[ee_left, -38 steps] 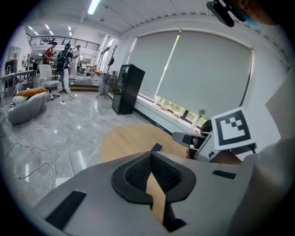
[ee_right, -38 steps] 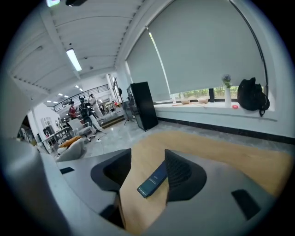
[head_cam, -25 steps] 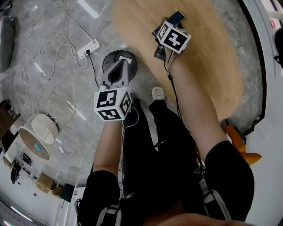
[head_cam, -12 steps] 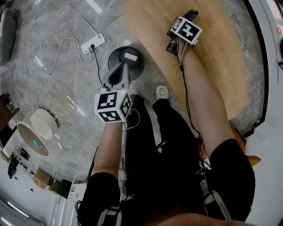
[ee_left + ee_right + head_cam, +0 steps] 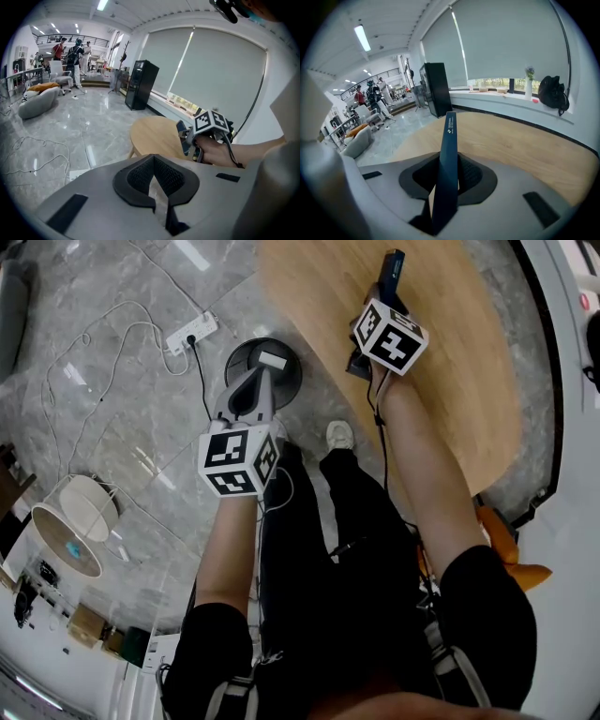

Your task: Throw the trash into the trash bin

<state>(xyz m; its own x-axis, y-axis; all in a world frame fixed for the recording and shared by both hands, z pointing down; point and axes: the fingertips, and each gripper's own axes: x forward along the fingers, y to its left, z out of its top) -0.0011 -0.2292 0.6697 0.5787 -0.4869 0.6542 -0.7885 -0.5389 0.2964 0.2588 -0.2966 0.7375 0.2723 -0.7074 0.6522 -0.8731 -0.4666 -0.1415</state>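
Observation:
My right gripper (image 5: 379, 294) hovers over the round wooden table (image 5: 469, 362). Its jaws are closing, and the pads clamp a flat dark blue card (image 5: 449, 140) that stands up between them and sticks out past the tips (image 5: 392, 266). My left gripper (image 5: 265, 374) hangs over the black round trash bin (image 5: 291, 385) on the floor. Its jaws stand nearly together on a pale scrap (image 5: 157, 194), and a white piece (image 5: 272, 360) shows at its tip. The left gripper view also catches the right gripper (image 5: 186, 138) above the table (image 5: 154, 136).
A white power strip (image 5: 192, 331) with trailing cables lies on the marble floor left of the bin. Two round white shades (image 5: 70, 535) sit at the far left. The person's legs and a white shoe (image 5: 338, 435) are just below the bin.
The right gripper went out over the table and came back with its jaws closed on the blue card, which now stands upright. The left gripper stayed over the bin.

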